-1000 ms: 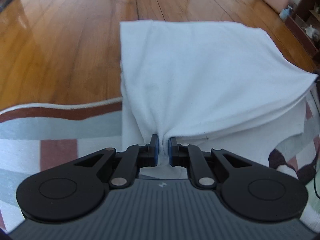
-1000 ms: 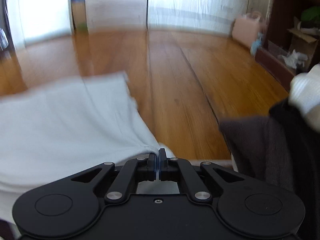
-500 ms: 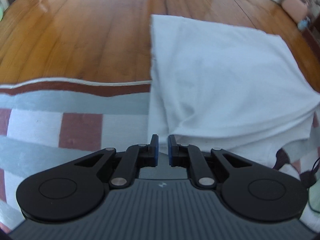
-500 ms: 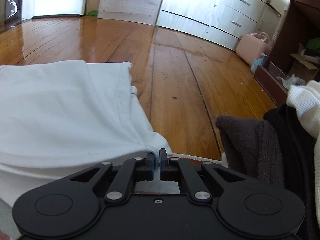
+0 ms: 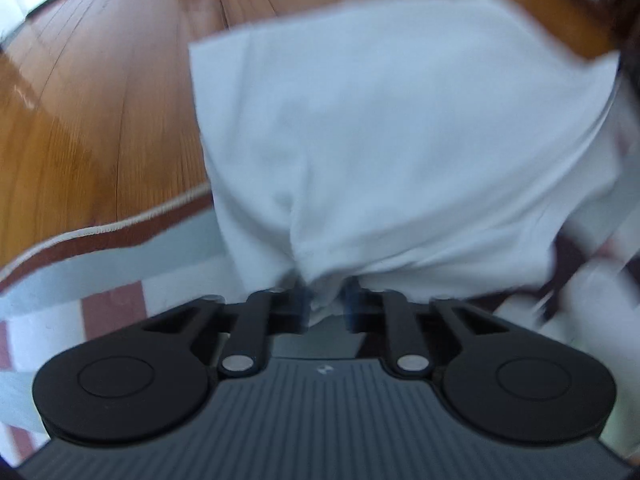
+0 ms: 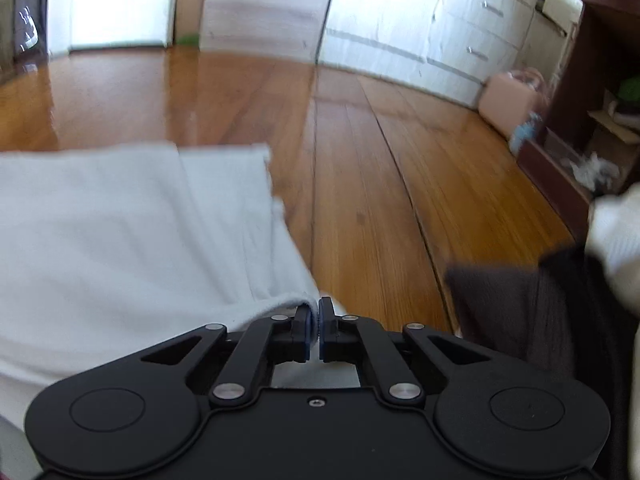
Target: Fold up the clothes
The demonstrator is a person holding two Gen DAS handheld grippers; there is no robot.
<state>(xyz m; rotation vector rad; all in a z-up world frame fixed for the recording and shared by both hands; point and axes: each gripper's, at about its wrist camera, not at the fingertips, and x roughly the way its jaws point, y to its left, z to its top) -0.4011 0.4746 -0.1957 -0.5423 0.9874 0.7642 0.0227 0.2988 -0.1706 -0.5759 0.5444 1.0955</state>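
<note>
A white garment (image 5: 400, 128) lies folded, partly on the wooden floor and partly on a checked rug (image 5: 120, 272). In the blurred left wrist view its near edge bunches up between the fingers of my left gripper (image 5: 326, 300). Those jaws are opening and stand a little apart, with the fold loose in the gap. In the right wrist view the same white garment (image 6: 120, 240) spreads to the left. My right gripper (image 6: 319, 320) is shut on its near right corner, and a thin strip of white cloth shows between the pads.
A heap of dark clothing (image 6: 520, 312) with a white knit piece (image 6: 620, 240) lies close on the right. Further back are a pink case (image 6: 508, 96), a dark shelf unit (image 6: 600, 80) and white drawers (image 6: 440, 32). Bare wooden floor (image 6: 360, 160) stretches ahead.
The left gripper let go of the garment's edge, swung sideways, and now has the bunched edge between wider jaws. The right gripper has kept its pinch on the corner.
</note>
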